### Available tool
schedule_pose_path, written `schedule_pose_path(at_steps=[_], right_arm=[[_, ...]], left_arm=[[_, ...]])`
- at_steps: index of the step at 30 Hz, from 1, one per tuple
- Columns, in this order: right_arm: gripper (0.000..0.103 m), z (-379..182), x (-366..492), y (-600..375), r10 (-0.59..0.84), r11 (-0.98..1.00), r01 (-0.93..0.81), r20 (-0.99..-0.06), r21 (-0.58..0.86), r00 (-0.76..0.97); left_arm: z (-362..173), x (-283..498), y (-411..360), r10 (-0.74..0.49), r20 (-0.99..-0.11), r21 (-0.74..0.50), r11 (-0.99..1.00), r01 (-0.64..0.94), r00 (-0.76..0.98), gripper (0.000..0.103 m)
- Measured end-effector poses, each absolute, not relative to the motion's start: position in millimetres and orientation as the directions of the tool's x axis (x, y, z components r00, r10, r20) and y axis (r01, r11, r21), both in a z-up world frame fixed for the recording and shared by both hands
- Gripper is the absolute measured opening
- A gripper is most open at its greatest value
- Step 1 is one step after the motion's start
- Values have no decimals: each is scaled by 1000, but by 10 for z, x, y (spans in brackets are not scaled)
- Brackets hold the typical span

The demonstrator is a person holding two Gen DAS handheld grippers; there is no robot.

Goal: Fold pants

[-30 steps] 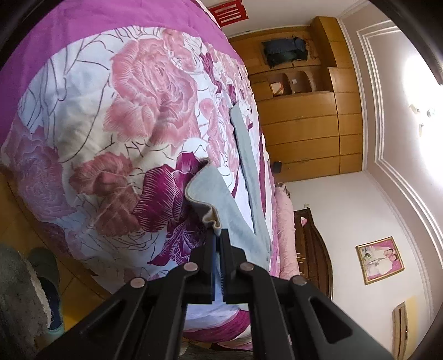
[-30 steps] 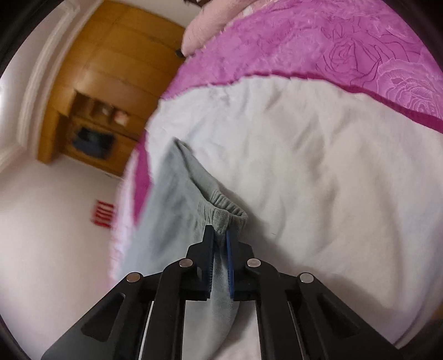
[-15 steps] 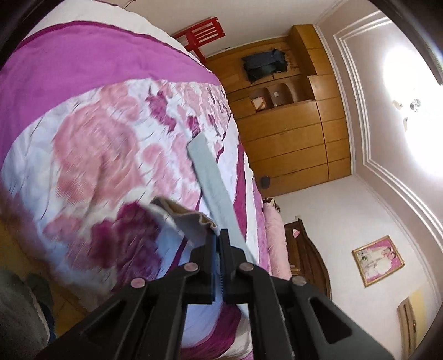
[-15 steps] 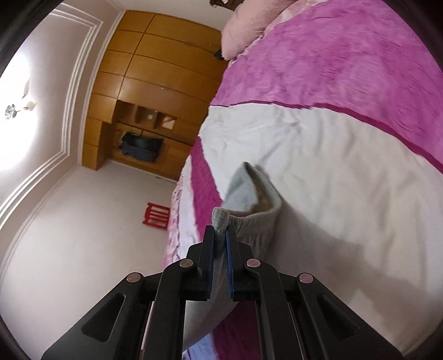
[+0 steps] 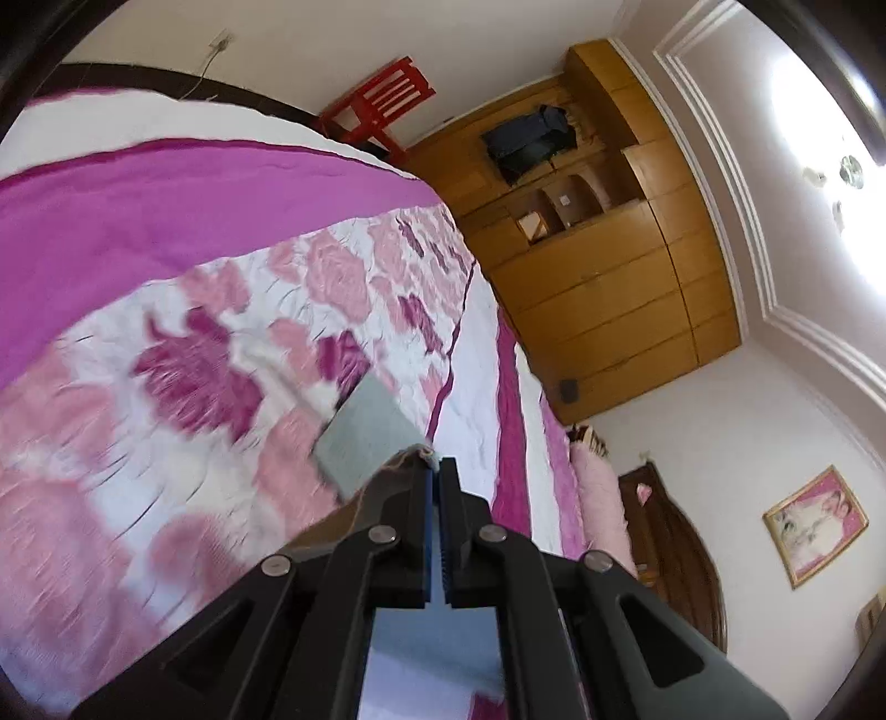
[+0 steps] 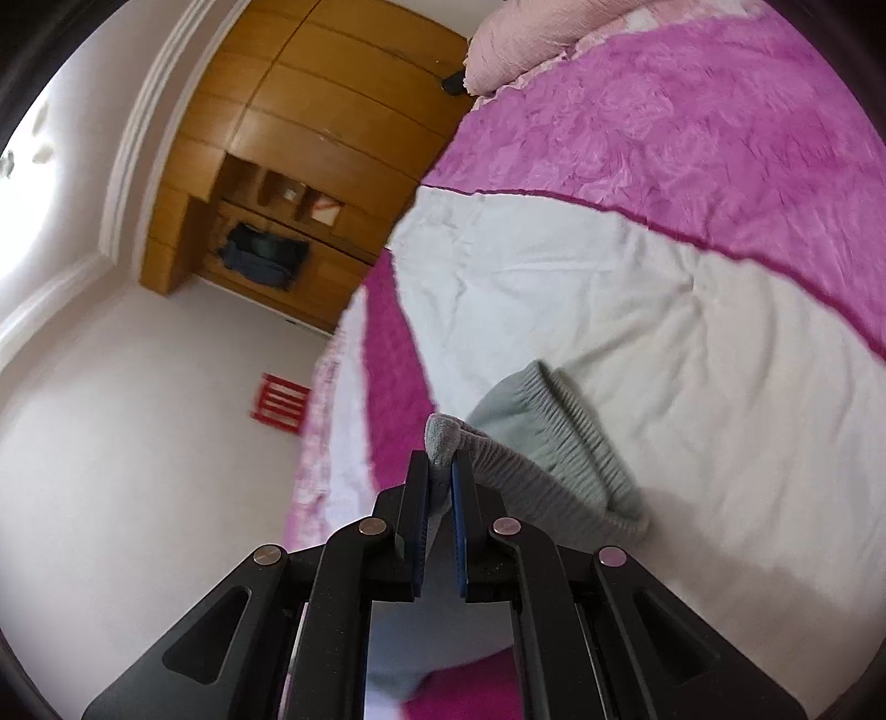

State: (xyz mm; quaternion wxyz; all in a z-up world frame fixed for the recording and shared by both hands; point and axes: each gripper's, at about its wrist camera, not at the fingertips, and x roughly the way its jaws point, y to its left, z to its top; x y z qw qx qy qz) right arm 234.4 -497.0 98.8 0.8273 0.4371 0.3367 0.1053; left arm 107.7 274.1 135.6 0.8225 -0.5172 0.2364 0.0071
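Observation:
The pale grey-blue pants [image 5: 365,437] hang from both grippers above the bed. My left gripper [image 5: 439,471] is shut on the pants' edge, with only a fold of cloth showing ahead of the fingers. My right gripper [image 6: 440,471] is shut on the ribbed elastic waistband [image 6: 554,459], which curls to the right of the fingers just over the white part of the bedspread. The rest of the pants hangs below the grippers, mostly hidden.
The bed is covered by a pink floral and magenta bedspread [image 5: 194,360], with a white band [image 6: 637,310] and a pink pillow [image 6: 531,39]. A wooden wardrobe [image 5: 609,266] and a red chair [image 5: 382,105] stand beyond the bed.
Both grippers have lifted and swung with the pants. The trailing leg that stretched across the bed now hangs short under the left gripper. The waistband has dropped to the right of the right gripper.

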Motion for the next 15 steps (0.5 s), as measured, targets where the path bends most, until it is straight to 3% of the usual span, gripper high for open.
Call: schedule_pose_path(at_steps=[9,15], right_arm=[[8,855,2784,-4864,411,724,142,-586,676,698],[8,693,2872,-4885,413,709,178,-606,682,679]], left_arm=[[1077,1949,2771,-254,-462,-840,431,-329,850,2],[917,2278,2763,-254,-494,-835,406,-371,832,2]])
